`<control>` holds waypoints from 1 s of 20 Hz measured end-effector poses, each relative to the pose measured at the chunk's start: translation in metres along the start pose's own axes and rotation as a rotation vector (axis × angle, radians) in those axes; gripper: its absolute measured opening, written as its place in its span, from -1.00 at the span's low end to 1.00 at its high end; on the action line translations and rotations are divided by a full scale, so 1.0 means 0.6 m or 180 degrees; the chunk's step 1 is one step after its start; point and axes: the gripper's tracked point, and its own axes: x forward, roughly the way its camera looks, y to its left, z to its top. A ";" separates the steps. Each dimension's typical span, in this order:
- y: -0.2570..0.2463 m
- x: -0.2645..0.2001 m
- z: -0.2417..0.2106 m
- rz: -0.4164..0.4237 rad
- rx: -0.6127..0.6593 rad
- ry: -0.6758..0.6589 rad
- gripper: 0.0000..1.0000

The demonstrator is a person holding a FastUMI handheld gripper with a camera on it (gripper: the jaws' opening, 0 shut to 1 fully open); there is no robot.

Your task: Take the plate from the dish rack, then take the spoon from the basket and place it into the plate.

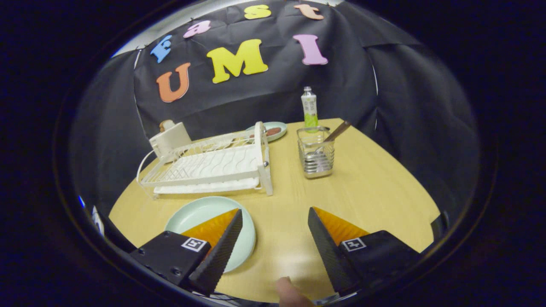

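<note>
Gripper view, single moment, read left to right.

Left of centre: white dish rack (213,166) stands on the wooden bench (375,192), slots bare. A cream box-shaped item (170,138) sits at its far left corner; what it is I cannot tell.

Lower left: pale green plate (200,217) lies flat on the bench just in front of the rack, apart from it. The left finger (217,251) overlaps the plate's right part; whether it touches the plate or hovers above it cannot be told.

Lower centre: gripper (275,215) with jaws wide apart, nothing between them but bare bench. A fingertip of the person (288,290) shows at the bottom between the two fingers.

Centre, beyond the rack's right end: a second small plate (273,130) with something reddish-brown on it, partly hidden by the rack frame.

Right of centre: wire basket (315,155) stands upright on the bench, well ahead of the fingers and just right of the rack. The spoon (335,133) is in it, brown handle leaning out toward the upper right, bowl end down inside.

Behind the basket: a bottle (309,108) with white cap and green label, upright near the far edge of the bench.

Lower right: right finger (326,243) over bare bench.
</note>
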 end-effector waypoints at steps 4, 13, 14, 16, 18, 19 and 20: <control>-0.049 0.010 0.042 -0.0141 -0.0109 -0.0366 0.99; -0.148 0.108 0.169 -0.0019 0.0149 -0.0845 1.00; -0.152 0.127 0.176 0.0007 0.0128 -0.0839 0.97; -0.168 0.161 0.183 -0.0045 0.0113 -0.0789 0.98; -0.167 0.187 0.206 0.0008 0.0148 -0.0844 0.97; -0.158 0.192 0.205 0.0086 0.0204 -0.0805 0.94; -0.156 0.202 0.204 0.0086 0.0239 -0.0747 0.84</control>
